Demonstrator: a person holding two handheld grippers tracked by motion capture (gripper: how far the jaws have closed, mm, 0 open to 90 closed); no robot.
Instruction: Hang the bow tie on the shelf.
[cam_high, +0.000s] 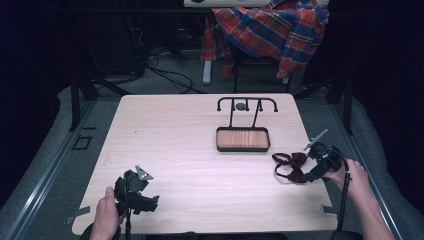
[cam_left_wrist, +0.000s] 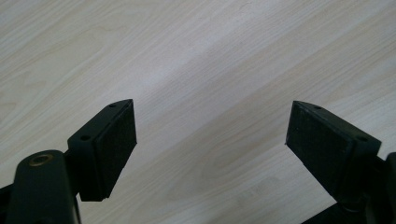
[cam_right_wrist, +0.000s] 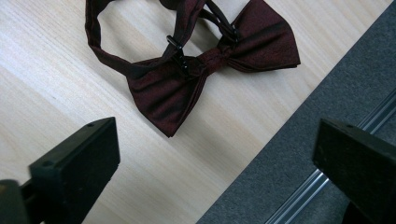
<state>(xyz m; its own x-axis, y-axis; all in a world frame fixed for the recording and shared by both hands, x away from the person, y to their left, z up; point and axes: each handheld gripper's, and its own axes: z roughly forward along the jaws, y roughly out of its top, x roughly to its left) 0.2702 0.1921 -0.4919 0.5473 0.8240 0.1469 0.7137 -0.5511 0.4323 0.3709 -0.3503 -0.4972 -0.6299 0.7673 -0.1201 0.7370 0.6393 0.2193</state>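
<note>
A dark red bow tie (cam_high: 294, 166) lies flat on the table (cam_high: 190, 150) near its right edge, its strap looped out to the left. In the right gripper view the bow tie (cam_right_wrist: 210, 65) sits just ahead of the jaws, with its black clasp at the knot and the loop of strap running off the top.

The right gripper (cam_high: 320, 167) hovers just right of the bow tie, held by the right hand (cam_high: 352, 175) at the table's edge. Its jaws stand wide apart with nothing between them, one over the wood and one over the grey floor (cam_right_wrist: 327, 116) beyond the edge.

The left gripper (cam_high: 135, 192) is at the near left of the table, held by the left hand (cam_high: 106, 212), well apart from the bow tie. Its jaws are spread wide over bare wood, gripping nothing.

Far of the bow tie stands a black wire stand with a wooden tray (cam_high: 243, 139). Beyond the table, a plaid shirt (cam_high: 272, 27) hangs over a chair.
</note>
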